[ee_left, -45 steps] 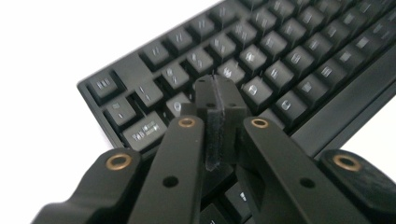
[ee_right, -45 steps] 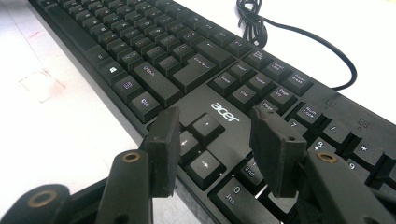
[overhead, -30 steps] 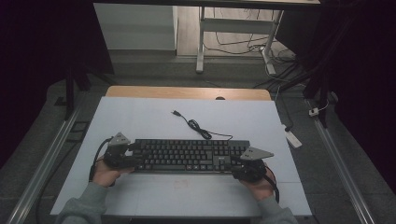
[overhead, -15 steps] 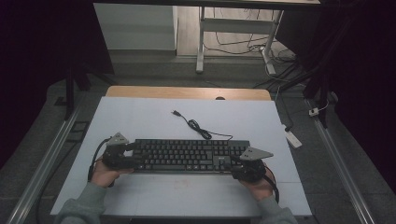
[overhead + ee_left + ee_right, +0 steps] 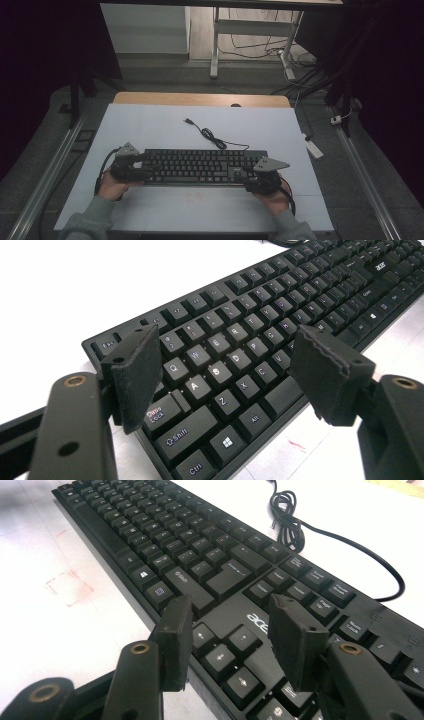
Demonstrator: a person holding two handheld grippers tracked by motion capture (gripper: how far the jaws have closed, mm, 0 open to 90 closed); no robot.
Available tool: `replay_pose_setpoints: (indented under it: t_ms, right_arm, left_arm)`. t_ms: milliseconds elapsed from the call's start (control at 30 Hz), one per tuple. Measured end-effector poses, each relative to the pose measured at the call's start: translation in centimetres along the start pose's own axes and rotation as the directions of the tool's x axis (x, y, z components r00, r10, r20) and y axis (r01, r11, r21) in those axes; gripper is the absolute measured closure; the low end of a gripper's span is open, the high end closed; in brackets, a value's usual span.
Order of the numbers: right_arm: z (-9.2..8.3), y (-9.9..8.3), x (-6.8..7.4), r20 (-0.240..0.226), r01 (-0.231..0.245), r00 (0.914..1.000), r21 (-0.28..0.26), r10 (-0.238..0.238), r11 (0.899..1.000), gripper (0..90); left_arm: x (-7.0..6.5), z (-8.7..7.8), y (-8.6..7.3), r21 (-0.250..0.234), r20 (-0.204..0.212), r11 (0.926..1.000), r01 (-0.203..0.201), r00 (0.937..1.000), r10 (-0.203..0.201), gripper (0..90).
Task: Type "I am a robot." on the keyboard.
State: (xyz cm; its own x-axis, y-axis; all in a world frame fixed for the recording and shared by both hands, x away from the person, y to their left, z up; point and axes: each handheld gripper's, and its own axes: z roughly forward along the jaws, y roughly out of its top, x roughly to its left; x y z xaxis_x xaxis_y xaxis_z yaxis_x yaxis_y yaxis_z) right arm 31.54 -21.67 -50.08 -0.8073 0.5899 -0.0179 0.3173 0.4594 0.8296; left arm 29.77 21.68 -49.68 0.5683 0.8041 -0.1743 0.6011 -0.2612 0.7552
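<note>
High view: keyboard point(image 5: 200, 167) on the table point(image 5: 150, 130), cable point(image 5: 210, 136) coiled behind. Left gripper point(image 5: 131, 167) has just been opening; right gripper point(image 5: 261, 180) gapes too — both hold nothing, their tips hard to make out.

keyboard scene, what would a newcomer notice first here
A black keyboard lies across the near half of the white table, with its cable coiled behind it. An open left gripper and right gripper sit at its two ends, jaws over the keys.
</note>
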Motion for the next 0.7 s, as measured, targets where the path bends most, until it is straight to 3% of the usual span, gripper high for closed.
replay_pose_setpoints:
  t_ms: [300,700]
  right_arm:
    - [0.7,0.8,0.7,-0.033,0.012,0.9994,-0.014,-0.012,1.0,59.6]
    - [3.1,3.1,2.1,-0.107,0.038,0.9935,0.006,-0.037,0.999,89.3]
  left_arm:
    - [-0.1,0.2,0.0,0.009,-0.001,0.9999,-0.008,1.0,0.008,28.9]
    - [-0.1,0.3,-0.1,0.015,-0.006,0.9998,-0.011,0.9999,0.011,28.5]
